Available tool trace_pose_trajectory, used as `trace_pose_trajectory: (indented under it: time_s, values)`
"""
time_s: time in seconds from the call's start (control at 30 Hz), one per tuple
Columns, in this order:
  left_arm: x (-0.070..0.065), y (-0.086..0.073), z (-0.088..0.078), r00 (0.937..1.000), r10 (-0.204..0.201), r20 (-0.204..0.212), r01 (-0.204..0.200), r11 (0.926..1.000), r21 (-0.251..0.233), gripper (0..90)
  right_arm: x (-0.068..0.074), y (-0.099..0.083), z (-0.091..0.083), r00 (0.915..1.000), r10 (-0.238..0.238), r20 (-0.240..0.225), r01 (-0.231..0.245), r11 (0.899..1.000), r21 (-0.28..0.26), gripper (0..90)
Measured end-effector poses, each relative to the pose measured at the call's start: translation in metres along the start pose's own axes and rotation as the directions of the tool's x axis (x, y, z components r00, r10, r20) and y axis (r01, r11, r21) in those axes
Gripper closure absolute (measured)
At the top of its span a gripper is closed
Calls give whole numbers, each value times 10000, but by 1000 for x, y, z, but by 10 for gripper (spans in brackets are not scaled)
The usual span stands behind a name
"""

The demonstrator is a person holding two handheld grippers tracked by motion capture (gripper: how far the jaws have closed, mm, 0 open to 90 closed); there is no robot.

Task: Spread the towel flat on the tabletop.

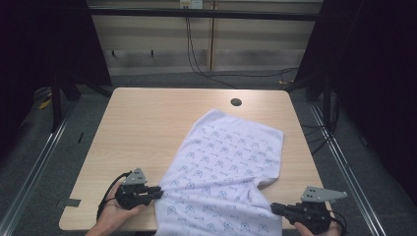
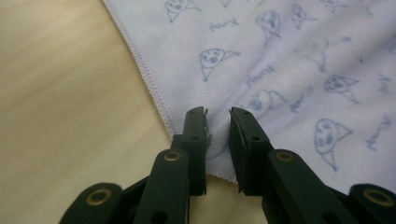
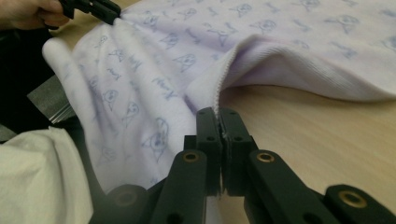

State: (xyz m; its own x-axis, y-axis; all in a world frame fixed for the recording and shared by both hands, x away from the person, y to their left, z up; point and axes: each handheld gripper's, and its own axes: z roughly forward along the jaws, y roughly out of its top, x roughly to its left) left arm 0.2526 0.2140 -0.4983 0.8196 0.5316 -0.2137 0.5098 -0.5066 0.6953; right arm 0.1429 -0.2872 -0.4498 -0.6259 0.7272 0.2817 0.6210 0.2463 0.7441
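A white cloth (image 1: 226,162) printed with small blue figures lies spread on the wooden table (image 1: 147,118), and its near end hangs over the front edge. My left gripper (image 1: 160,191) sits at the cloth's left edge. In the left gripper view its jaws (image 2: 217,114) stand a little apart, with the stitched corner of the cloth (image 2: 280,56) between them. My right gripper (image 1: 273,207) is at the cloth's right edge near the table front. Its jaws (image 3: 218,112) are shut on the hemmed edge of the cloth (image 3: 163,56), which rises off the table (image 3: 317,126) there.
A round cable hole (image 1: 236,102) lies near the table's far edge. Bare tabletop lies left of the cloth. Black cables (image 1: 196,59) run across the floor behind the table. Metal rails (image 1: 34,162) line the floor on both sides. White fabric (image 3: 32,177) sits beside my right gripper.
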Motion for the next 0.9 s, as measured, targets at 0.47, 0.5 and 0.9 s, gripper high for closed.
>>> trace_pose_trajectory:
  time_s: [0.47,0.5,0.9]
  values:
    - [18,29,1,9991,-259,343,292,9945,-1003,696,9,26,42,9967,-766,-277,775,9964,351,630]
    - [24,36,9,9985,-319,439,364,9938,-1048,693,7,32,49,9956,-866,-348,878,9955,350,628]
    - [38,54,49,9986,-348,-391,333,9987,-389,715,-11,35,64,9955,-656,679,597,9945,859,885]
